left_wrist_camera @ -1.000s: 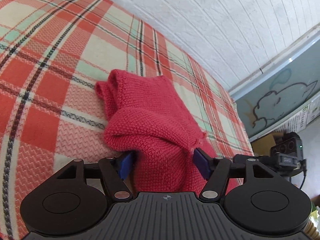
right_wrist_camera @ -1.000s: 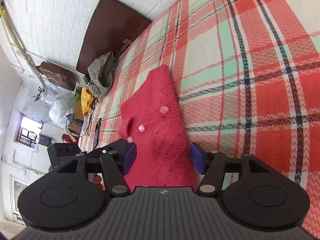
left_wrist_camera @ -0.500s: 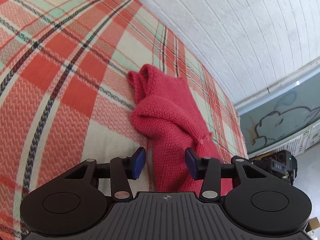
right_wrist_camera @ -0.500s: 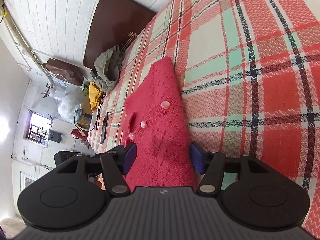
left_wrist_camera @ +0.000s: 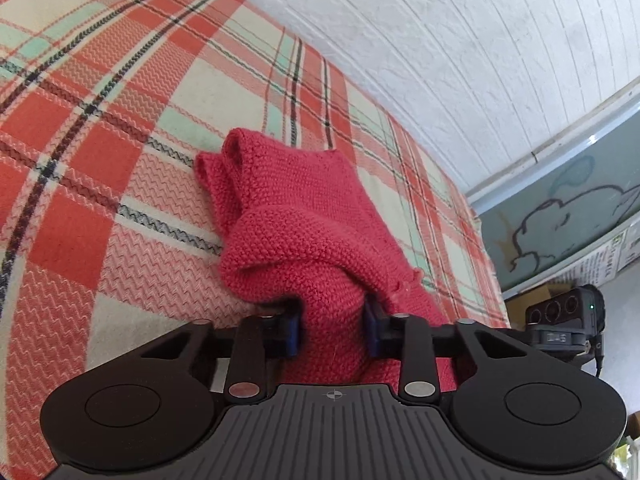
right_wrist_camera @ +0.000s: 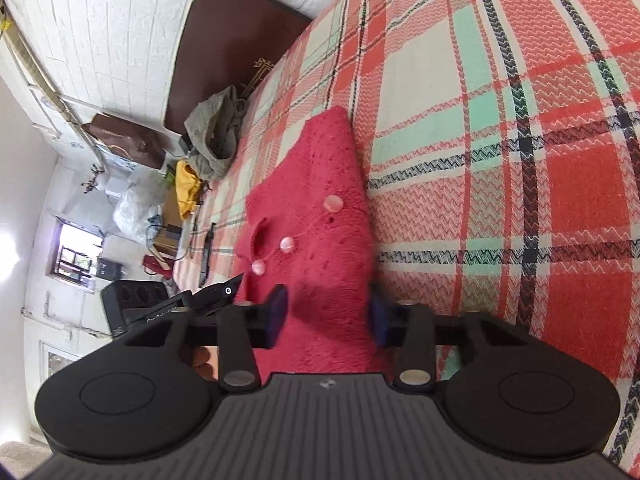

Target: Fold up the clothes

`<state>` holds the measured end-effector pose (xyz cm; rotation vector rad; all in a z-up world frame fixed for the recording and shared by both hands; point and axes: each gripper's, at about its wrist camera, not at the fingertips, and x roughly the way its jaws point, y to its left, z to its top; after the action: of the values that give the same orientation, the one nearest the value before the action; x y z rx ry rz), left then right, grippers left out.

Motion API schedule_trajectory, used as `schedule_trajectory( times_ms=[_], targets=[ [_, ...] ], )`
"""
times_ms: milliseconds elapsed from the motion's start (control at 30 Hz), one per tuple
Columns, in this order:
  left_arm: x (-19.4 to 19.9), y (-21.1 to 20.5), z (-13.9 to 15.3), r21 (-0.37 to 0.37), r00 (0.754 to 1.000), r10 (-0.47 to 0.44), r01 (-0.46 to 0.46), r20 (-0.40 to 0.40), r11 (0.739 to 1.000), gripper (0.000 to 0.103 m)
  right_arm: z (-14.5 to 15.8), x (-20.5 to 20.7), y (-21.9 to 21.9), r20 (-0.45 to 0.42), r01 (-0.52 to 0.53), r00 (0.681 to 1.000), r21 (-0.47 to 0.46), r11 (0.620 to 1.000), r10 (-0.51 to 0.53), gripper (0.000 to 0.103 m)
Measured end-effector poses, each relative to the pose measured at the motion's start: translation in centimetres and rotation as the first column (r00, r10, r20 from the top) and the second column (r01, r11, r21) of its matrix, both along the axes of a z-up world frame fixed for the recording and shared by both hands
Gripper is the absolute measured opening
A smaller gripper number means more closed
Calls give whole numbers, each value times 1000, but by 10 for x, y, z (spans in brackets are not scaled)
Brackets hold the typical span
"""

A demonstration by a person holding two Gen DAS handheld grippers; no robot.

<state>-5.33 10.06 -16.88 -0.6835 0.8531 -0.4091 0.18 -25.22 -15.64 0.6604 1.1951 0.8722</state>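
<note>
Right now I have the red knit sweater lying bunched on the plaid bed cover, no neat fold made yet, so nearly all the folding is left. My left hand-held gripper is closing, knit pinched between its 2 pads; my right hand-held gripper is closing on the buttoned edge too. A second ago both stood wide, straddling the cloth without squeezing it.
</note>
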Motion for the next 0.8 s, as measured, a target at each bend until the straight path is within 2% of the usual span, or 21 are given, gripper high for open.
schedule_trajectory(
  times_ms=[67, 200, 333, 367, 433, 467, 500, 633, 700, 800],
  targets=[
    [0, 5, 4, 4, 1000, -13, 13, 10, 1000, 23, 1, -7, 0, -8, 15, 1000, 17, 1000, -15, 17],
    [8, 12, 29, 83, 993, -95, 90, 63, 993, 23, 18, -32, 6, 27, 23, 999, 54, 998, -24, 16],
    [22, 21, 50, 207, 983, -165, 146, 78, 967, 28, 22, -59, 34, -2, -58, 998, 72, 996, 58, 22],
    [24, 24, 52, 242, 983, -171, 150, 70, 959, 48, 20, -62, 41, 0, -81, 997, 63, 995, 82, 26],
    [24, 29, 47, 312, 989, -147, 136, 9, 940, 53, 18, -67, 54, 4, -127, 992, 46, 991, 127, 37],
    [20, 34, 43, 325, 990, -138, 135, -15, 936, 54, 17, -65, 54, 8, -124, 992, 32, 992, 124, 48],
    [15, 40, 38, 337, 991, -129, 134, -38, 932, 55, 17, -63, 53, 13, -120, 993, 18, 993, 120, 52],
    [-29, 73, 46, 318, 1000, -20, 25, -20, 948, 61, 31, -46, 29, 49, -79, 996, 3, 997, 79, 53],
    [-51, 80, 49, 270, 999, 20, -11, -33, 963, 62, 40, -34, 19, 84, -55, 995, -7, 998, 56, 59],
    [-82, 84, 50, 206, 995, 72, -58, -63, 977, 63, 47, -9, 15, 122, -39, 992, -19, 999, 41, 59]
  ],
)
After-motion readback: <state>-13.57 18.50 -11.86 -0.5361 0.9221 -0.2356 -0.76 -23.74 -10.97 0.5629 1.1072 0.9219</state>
